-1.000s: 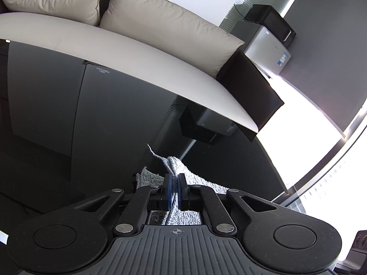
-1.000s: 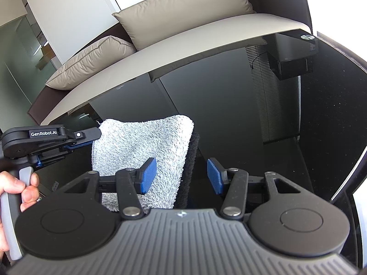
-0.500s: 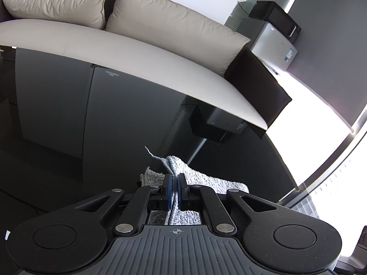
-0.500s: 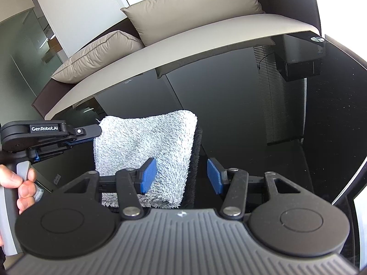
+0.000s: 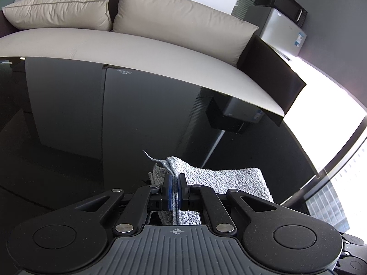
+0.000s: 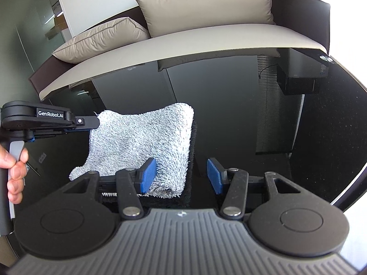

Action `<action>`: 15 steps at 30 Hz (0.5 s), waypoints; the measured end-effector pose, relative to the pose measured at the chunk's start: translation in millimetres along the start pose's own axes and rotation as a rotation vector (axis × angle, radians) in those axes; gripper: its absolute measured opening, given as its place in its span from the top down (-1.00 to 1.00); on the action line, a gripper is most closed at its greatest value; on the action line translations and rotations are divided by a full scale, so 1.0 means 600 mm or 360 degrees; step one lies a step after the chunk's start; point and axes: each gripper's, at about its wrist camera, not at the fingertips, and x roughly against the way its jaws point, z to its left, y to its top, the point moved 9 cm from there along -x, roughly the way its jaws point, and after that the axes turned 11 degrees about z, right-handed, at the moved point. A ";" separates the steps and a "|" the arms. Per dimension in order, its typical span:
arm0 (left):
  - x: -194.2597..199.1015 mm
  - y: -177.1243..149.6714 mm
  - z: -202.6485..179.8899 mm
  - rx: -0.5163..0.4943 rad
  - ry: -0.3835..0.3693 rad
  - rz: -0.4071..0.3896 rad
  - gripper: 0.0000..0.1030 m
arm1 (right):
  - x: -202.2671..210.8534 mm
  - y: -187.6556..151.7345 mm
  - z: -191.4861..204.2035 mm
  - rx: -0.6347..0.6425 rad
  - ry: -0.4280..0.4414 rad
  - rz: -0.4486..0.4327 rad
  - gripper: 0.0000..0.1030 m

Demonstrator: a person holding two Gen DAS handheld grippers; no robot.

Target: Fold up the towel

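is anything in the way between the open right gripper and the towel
Nothing visible. The right gripper is open, with the towel's folded edge just ahead of its left pad and only bare black table around. The left gripper is shut on the far corner.

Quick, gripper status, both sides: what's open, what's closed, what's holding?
Left gripper: closed on the towel corner.
Right gripper: open, holding nothing; the towel lies by its left finger.

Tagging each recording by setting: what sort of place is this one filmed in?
Probably a lounge or office sitting area: a sofa with beige cushions behind a glossy black table, and a small fridge with a microwave on top.
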 end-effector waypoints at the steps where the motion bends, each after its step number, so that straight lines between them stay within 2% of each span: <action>1: -0.003 -0.003 0.001 -0.0007 0.0013 0.0013 0.91 | -0.001 0.001 0.000 0.0004 -0.0004 0.0000 0.00; 15: -0.014 -0.012 0.018 -0.0035 0.0135 0.0033 0.83 | -0.006 -0.013 0.022 0.0173 -0.0128 0.0030 -0.01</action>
